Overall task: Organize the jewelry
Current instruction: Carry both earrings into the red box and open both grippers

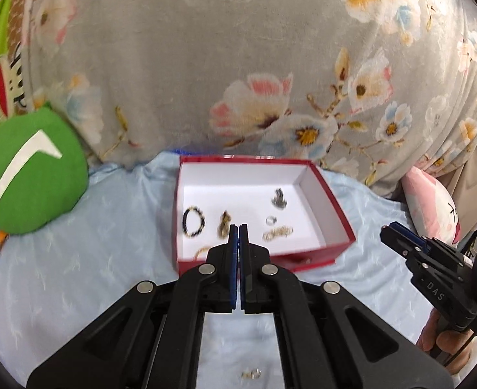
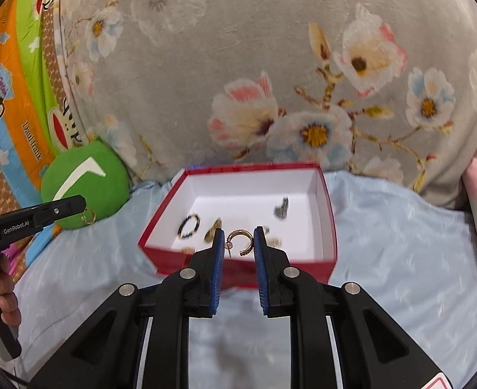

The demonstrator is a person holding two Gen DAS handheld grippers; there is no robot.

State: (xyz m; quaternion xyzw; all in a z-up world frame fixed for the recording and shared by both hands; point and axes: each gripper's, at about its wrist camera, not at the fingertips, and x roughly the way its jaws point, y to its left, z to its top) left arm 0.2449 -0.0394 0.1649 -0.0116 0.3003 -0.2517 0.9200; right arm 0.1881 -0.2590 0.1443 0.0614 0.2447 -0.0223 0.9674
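— Blue-padded fingers (image 2: 218, 253) of the right tool (image 2: 237, 230) fill the foreground. What sits between them?

— A gold C-shaped hoop earring (image 2: 241, 242), pinched between the two pads, which stand only as far apart as the hoop is wide. It hangs above the near wall of the red box (image 2: 238, 267).

— And the left tool (image 1: 238, 227)?

— Its fingers are pressed together. From the right wrist camera, a small gold hoop (image 2: 88, 216) dangles at its tip, held to the left of the box and in front of the green cushion (image 2: 108, 181).

— What's in the box?

— On its white floor lie a black bead bracelet (image 1: 193, 222), a gold piece (image 1: 224, 223), a silver ring (image 1: 271, 219), a dark charm (image 1: 278, 198) and a gold chain (image 1: 277, 233). All are blurred.

— Anything outside it?

— A pair of small rings (image 1: 251, 373) lies on the sheet, near the left wrist camera.

— What does the box rest on?

— A bed with a pale blue sheet (image 1: 108, 227). Behind it rises a grey floral blanket (image 1: 206, 64). The cushion is on the left, a pink pillow (image 1: 426, 207) is on the right, and bright monkey-print bedding (image 2: 15, 103) shows at the far left.

— How are the tools held?

— Both point towards the box. The right hand (image 1: 445, 340) grips its handle low at the right edge, with the tool angled up and leftward. The left hand (image 2: 6, 291) wraps around its handle at the left edge, with that tool reaching rightward.
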